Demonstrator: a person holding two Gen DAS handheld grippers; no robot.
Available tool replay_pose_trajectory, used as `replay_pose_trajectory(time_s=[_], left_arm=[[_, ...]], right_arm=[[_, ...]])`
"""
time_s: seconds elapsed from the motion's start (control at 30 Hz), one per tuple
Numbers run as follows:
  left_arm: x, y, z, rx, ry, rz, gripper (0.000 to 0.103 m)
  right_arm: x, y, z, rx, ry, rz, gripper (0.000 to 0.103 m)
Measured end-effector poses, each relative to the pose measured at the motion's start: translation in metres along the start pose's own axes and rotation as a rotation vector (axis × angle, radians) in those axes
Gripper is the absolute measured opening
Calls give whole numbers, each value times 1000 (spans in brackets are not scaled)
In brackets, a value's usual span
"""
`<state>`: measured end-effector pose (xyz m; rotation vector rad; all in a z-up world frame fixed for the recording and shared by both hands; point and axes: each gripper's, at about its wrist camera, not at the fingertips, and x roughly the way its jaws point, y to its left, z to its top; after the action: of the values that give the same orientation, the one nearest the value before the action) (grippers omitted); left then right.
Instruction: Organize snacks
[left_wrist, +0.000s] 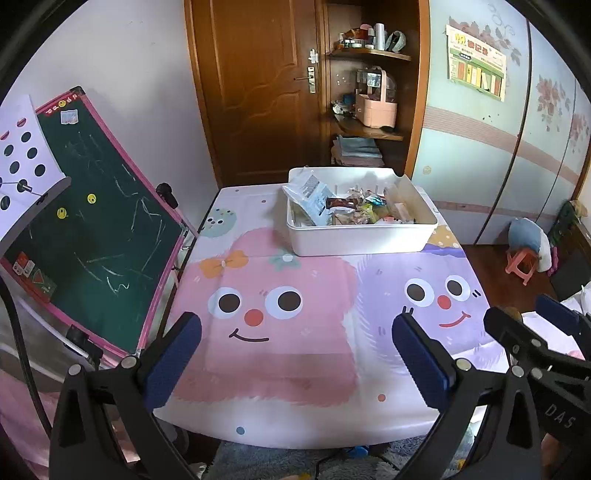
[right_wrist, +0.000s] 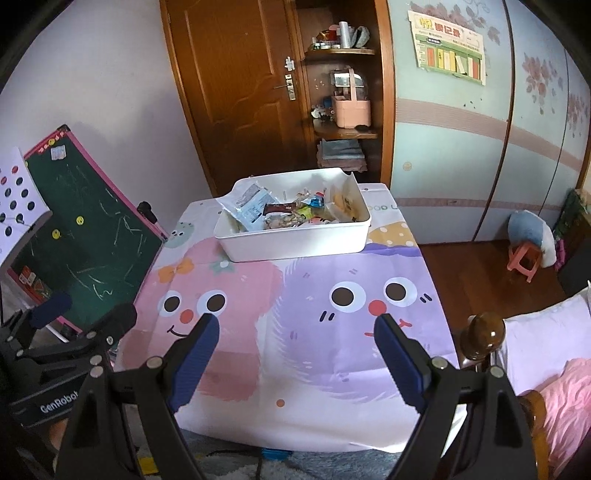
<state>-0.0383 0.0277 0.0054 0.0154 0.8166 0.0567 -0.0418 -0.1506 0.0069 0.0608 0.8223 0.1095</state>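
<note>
White plastic bin (left_wrist: 360, 236) of snack packets (left_wrist: 343, 210) sits at the far side of my cartoon tablecloth (left_wrist: 280, 354) | my left gripper (left_wrist: 295, 332) near edge, angled down, jaws wide, empty | my right gripper (right_wrist: 295, 332) alongside, same tilt, spread, nothing held

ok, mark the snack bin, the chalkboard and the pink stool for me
snack bin (right_wrist: 295, 245), right wrist view, front wall of the white bin
chalkboard (left_wrist: 107, 236), left wrist view, middle of the green writing surface
pink stool (right_wrist: 524, 260), right wrist view, its seat edge
</note>
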Motion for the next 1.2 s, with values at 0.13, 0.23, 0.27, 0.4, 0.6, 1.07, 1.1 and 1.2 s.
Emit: replay_pose_trajectory(time_s=[0.13,0.23,0.27,0.4,0.6,1.07,1.1,1.2], left_arm=[[0,1,0,-2,2,-1,103],[1,2,1,-11,9,-13,103],[1,2,1,-13,10,-16,103],[1,2,2,-16,8,-18,103],[3,2,4,-20,23,-20,103],[13,5,6,-28,39,-23,103],[13,5,6,-28,40,-24,103],[14,5,5,-28,42,-22,103]], right_arm=[[2,2,0,-13,2,-6,87],[3,2,0,-14,3,-5,87],[3,2,0,-14,6,-9,87],[5,1,2,-17,8,-7,87],[7,2,1,-19,8,-6,87],[17,-1,3,-27,26,-6,87],[17,-1,3,-27,25,-7,87],[18,-1,3,-29,25,-9,87]])
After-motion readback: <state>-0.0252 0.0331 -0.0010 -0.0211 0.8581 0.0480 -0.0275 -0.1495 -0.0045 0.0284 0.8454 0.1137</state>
